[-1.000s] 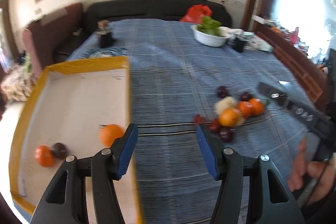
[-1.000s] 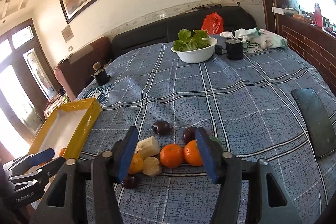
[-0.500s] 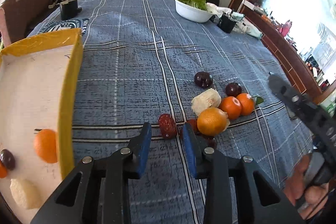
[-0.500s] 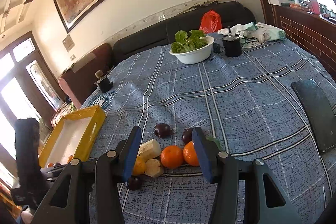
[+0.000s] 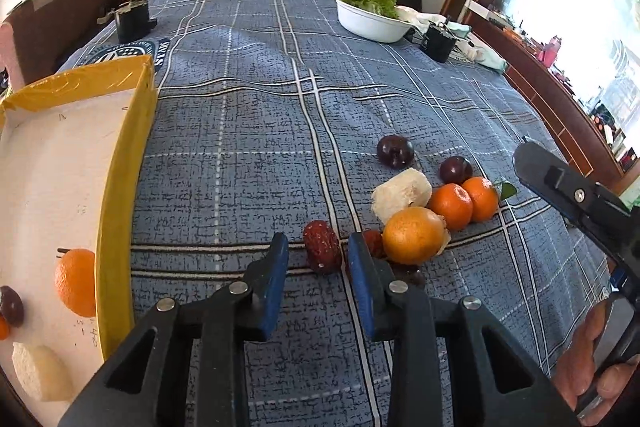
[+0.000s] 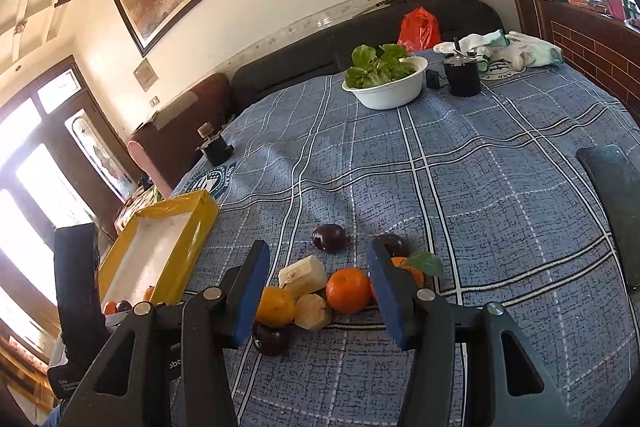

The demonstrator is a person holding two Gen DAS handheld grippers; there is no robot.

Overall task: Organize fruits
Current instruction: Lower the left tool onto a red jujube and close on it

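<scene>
A pile of fruit lies on the blue checked cloth: a wrinkled red date (image 5: 322, 253), an orange (image 5: 414, 235), two tangerines (image 5: 450, 205), a pale peeled chunk (image 5: 402, 193) and two dark plums (image 5: 395, 151). My left gripper (image 5: 316, 243) points down at the date. Its jaws are narrow but open, and the date sits just past the tips, untouched. My right gripper (image 6: 316, 251) hovers open over the same pile, framing a tangerine (image 6: 348, 289) and pale chunks (image 6: 304, 273). The yellow box (image 5: 124, 163) at the left holds an orange (image 5: 76, 281), a plum and a pale chunk.
A white bowl of lettuce (image 5: 372, 21) and a black cup (image 5: 438, 43) stand at the far right. A small black device (image 5: 132, 15) sits at the far left. A dark phone (image 6: 616, 203) lies on the right. A hand (image 5: 592, 367) holds the right gripper.
My left gripper swung from the yellow box to the fruit pile and sank lower. Its jaws narrowed around the red date. The right gripper hardly moved.
</scene>
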